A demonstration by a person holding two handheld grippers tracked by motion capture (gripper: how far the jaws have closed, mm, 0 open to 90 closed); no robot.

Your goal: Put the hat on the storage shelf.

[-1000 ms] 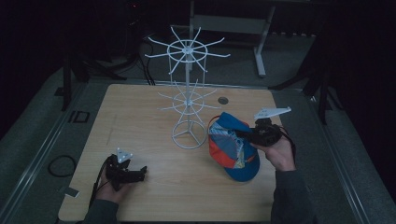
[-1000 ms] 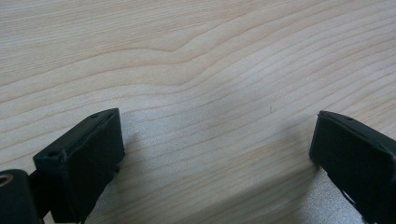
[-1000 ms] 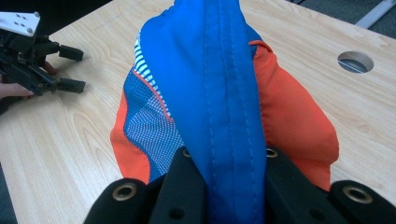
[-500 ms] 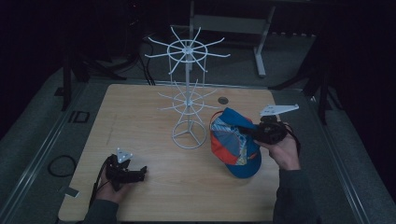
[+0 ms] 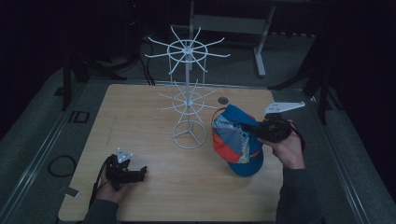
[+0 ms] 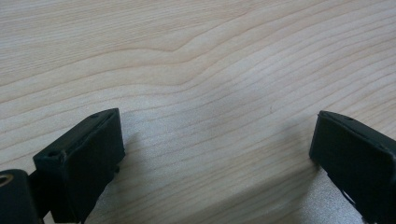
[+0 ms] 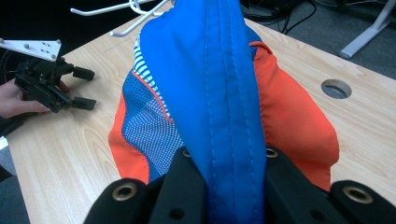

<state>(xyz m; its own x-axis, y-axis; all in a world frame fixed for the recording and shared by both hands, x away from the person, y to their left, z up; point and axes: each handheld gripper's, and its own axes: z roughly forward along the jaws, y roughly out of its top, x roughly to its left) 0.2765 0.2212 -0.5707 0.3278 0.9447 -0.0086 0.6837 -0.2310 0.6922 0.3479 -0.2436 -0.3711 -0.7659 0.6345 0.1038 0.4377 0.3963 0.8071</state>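
A blue and orange cap (image 5: 235, 140) stands tilted on the wooden table (image 5: 135, 116), right of a white wire rack (image 5: 189, 100) with spoke arms on two tiers. My right gripper (image 5: 250, 127) is shut on a fold of the cap's blue fabric; in the right gripper view the jaws (image 7: 229, 172) pinch the blue panel of the cap (image 7: 219, 93). My left gripper (image 5: 141, 172) rests low at the table's front left, and its jaws (image 6: 215, 149) stand open over bare wood with nothing between them. From the right gripper view, the left gripper (image 7: 86, 88) also looks open.
A round cable hole (image 5: 223, 99) sits in the table behind the cap. The rack's ring base (image 5: 189, 135) stands mid-table, and its white arms (image 7: 126, 14) reach toward the cap. Dark floor, cables and a desk leg (image 5: 259, 46) surround the table.
My right gripper has drifted slightly right and up with the cap, tipping it a bit more upright. The left gripper has not moved.
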